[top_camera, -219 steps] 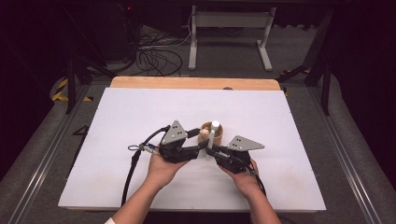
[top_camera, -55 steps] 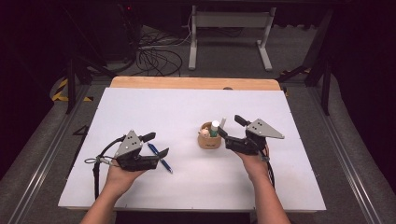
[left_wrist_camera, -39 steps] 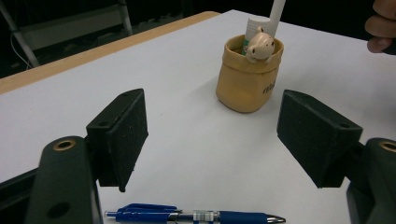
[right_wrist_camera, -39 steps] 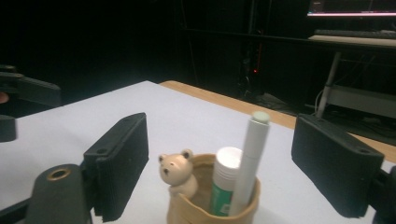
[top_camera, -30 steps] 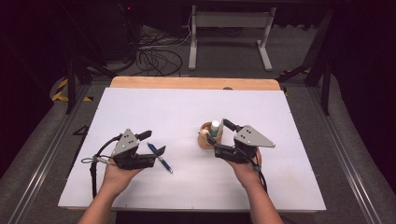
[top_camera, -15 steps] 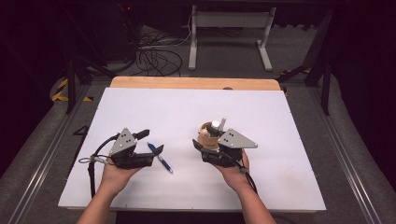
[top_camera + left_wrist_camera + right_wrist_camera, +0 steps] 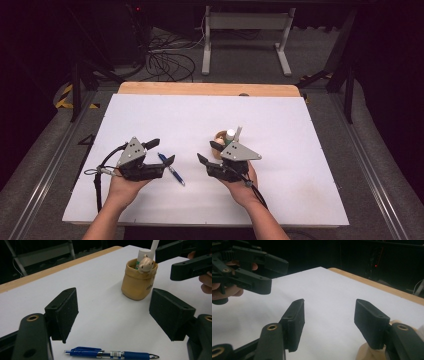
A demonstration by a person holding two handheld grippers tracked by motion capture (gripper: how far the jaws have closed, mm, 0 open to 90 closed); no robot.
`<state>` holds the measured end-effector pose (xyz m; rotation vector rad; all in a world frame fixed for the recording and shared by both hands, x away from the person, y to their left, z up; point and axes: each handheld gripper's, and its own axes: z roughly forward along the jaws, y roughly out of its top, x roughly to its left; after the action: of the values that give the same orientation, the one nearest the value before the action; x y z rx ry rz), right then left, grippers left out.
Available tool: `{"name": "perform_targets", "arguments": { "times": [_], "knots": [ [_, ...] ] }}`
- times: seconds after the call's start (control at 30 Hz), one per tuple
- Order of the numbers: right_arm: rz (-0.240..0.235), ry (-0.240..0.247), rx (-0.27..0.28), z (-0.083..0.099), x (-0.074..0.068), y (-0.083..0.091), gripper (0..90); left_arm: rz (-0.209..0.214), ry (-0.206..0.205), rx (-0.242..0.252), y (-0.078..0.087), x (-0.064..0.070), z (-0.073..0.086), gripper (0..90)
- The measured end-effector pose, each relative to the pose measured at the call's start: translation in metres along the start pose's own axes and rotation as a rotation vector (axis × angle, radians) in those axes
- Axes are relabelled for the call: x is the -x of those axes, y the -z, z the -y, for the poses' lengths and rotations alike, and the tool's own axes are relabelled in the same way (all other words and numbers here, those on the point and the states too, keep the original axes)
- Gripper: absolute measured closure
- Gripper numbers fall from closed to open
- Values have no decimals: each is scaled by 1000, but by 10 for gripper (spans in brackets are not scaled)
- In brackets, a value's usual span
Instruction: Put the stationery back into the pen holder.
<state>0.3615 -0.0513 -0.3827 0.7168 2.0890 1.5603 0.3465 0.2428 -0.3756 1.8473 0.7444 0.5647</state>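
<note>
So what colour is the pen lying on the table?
The pen is blue with silver bands and tip, clearest in the left gripper view.

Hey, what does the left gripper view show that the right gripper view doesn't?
Left gripper view alone: a blue pen lying on the table, and the tan pen holder's contents, a small animal figure and a white tube.
Right gripper view alone: the left gripper.
Both: the white table and open black jaws.

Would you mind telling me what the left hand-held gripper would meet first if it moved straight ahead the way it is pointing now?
Probably the tan pen pot, which stands ahead between the open jaws of the left hand-held gripper. The blue pen lies lower and nearer, likely beneath that line; depth is uncertain.
</note>
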Motion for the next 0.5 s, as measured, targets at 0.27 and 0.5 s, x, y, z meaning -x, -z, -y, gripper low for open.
{"name": "perform_targets", "arguments": {
  "times": [0.27,0.5],
  "knots": [
    [-31,1,-22,5,-9,-10,422,-4,-1,0,1,-1,0,240],
    [-50,10,-56,11,-19,-21,431,-5,1,2,1,-1,0,240]
  ]
}}
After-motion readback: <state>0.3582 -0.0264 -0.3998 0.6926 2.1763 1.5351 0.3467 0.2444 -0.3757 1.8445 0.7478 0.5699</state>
